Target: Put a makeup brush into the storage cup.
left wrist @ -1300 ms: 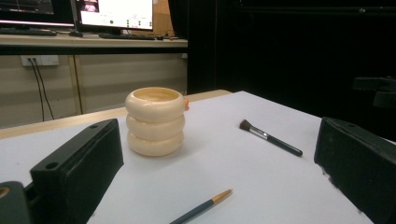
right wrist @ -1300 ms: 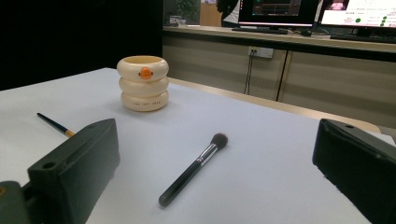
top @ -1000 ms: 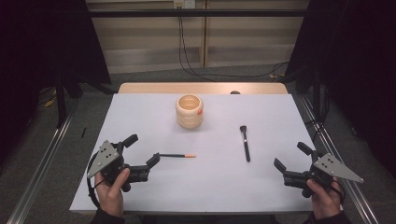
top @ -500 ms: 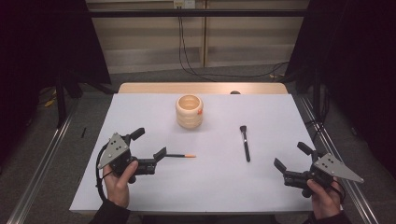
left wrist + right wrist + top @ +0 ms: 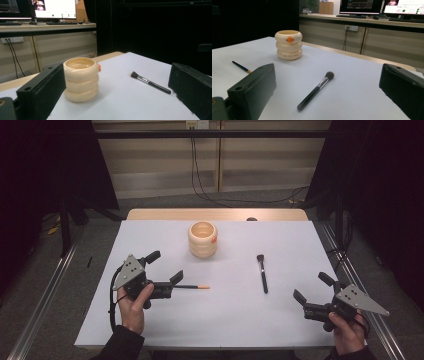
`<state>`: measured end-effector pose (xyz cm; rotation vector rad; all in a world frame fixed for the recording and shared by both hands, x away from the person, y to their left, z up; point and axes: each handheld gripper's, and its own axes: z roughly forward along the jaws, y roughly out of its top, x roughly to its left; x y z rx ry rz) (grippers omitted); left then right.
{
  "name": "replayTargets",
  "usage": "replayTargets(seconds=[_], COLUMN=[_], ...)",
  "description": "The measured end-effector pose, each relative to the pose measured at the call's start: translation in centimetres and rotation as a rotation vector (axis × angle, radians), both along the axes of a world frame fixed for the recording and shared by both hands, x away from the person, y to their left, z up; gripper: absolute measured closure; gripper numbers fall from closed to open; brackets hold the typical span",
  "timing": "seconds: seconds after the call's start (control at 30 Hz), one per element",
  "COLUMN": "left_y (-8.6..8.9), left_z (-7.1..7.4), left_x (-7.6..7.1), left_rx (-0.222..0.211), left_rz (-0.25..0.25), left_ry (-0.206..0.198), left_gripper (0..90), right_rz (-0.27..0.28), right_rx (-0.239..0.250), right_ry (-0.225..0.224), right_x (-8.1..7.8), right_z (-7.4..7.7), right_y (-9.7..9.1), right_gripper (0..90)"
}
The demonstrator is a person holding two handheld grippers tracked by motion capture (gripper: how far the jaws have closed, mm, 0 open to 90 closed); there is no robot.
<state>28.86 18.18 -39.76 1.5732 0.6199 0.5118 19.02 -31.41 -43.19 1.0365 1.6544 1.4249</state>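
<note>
- Your left gripper (image 5: 165, 266) hangs over the left half of the white table (image 5: 235, 320), jaws spread wide with nothing between them; the nearer jaw sits right at the dark end of the thin brush (image 5: 192, 287), though from the high view you cannot tell whether it touches.
- That thin brush lies flat on the table, its orange tip pointing toward the table's middle, its dark end partly hidden behind the jaw.
- Your right gripper (image 5: 313, 287) is held low at the table's near right corner, jaws likewise parted and empty, well apart from everything else.
- Between your two grippers, nearer the right one, the black makeup brush (image 5: 262, 272) lies flat, bristles toward the far edge and handle toward you; in the right gripper view it (image 5: 316, 90) rests just ahead of the open jaws.
- Farther out, past the middle of the table, the cream ringed cup (image 5: 202, 239) stands upright, built like three stacked rings with a small orange mark on its side.
- In the left gripper view the cup (image 5: 80, 78) shows its open mouth; what you can see of the inside looks empty, though the bottom is hidden by the rim.
</note>
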Motion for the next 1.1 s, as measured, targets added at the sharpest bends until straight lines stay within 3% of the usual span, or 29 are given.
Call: replayTargets(seconds=[0.5, 0.83, 1.1], left_y=[-1.4, -2.7, -3.3], left_z=[0.6, 1.4, 1.2], left_x=[2.2, 3.5, 4.8], left_rx=[0.003, 0.004, 0.006], left_rz=[-0.010, -0.024, -0.026], left_ry=[-0.008, -0.034, -0.030], left_gripper=[1.1, 1.1, 1.1], right_rz=[0.003, 0.004, 0.001], right_rx=[0.003, 0.006, 0.006], right_ry=[0.005, 0.005, 0.007], right_x=[0.0, 0.0, 0.0], right_z=[0.0, 0.0, 0.0], right_y=[0.0, 0.0, 0.0], right_gripper=[0.2, 0.2, 0.2])
